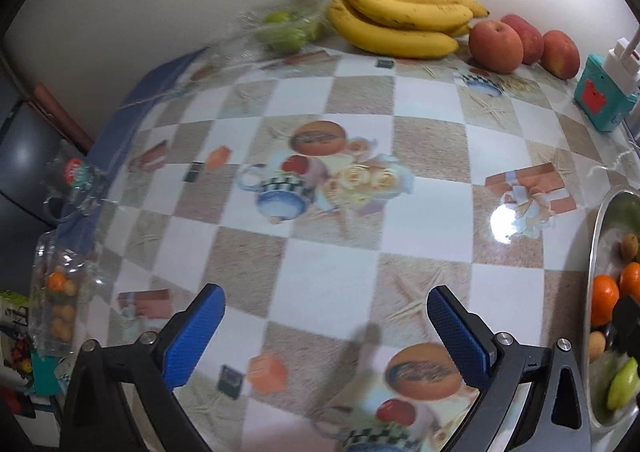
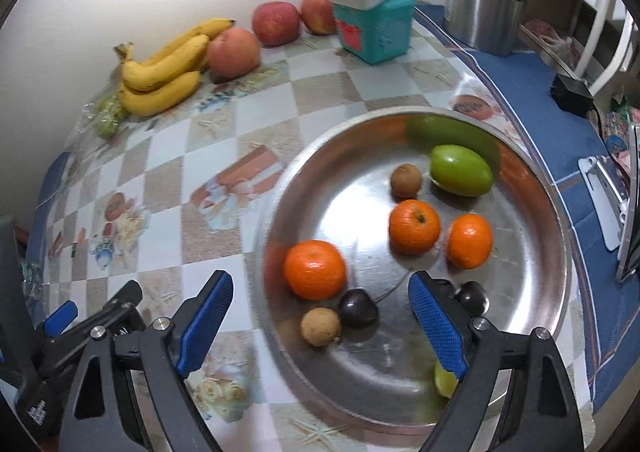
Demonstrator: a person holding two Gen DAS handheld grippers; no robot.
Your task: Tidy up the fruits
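Fruit sorting: both grippers released, nothing between jaws.

Right gripper (image 2: 320, 316): jaws wide over steel tray (image 2: 532, 220); 3 oranges (image 2: 414, 227) ahead, dark cherry (image 2: 357, 308) between them. Left gripper (image 1: 326, 328): jaws spread over tablecloth (image 1: 332, 280); bananas (image 1: 396, 26) and apples (image 1: 496, 46) far ahead.

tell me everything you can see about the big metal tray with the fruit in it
The round silver metal tray is shallow, shiny and scuffed, with a raised rim. It lies flat on the checkered tablecloth near the blue border. Inside lie three oranges, two green fruits, two small brown fruits and two dark cherries. The open right gripper hangs over its near edge, holding nothing.
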